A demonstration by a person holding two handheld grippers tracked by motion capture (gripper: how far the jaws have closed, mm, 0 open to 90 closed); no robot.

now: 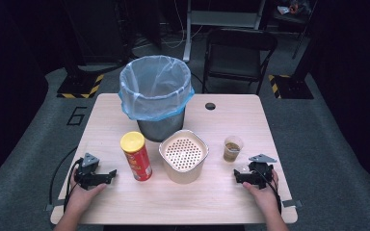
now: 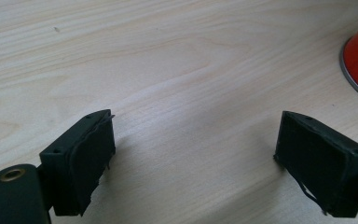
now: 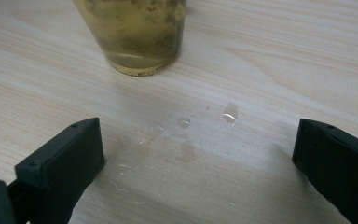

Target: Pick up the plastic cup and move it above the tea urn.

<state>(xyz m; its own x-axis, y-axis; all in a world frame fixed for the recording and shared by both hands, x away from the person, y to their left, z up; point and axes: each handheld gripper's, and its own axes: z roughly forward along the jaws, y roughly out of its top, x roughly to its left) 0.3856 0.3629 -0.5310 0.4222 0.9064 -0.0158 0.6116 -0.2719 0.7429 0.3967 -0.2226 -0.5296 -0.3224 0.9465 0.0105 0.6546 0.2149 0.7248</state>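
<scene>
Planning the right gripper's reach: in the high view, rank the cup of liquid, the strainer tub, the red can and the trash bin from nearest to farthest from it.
From the right gripper:
1. Cup of liquid, just ahead of it.
2. Strainer tub, table centre.
3. Red can, left of the tub.
4. Trash bin, at the far edge.

Number 6 (image 1: 76,116) on floor, left of table (image 1: 231,120)

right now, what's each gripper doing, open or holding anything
Left gripper: open, holding nothing, jaws spread over bare table near the red can.
Right gripper: open, holding nothing, facing the cup.
</scene>
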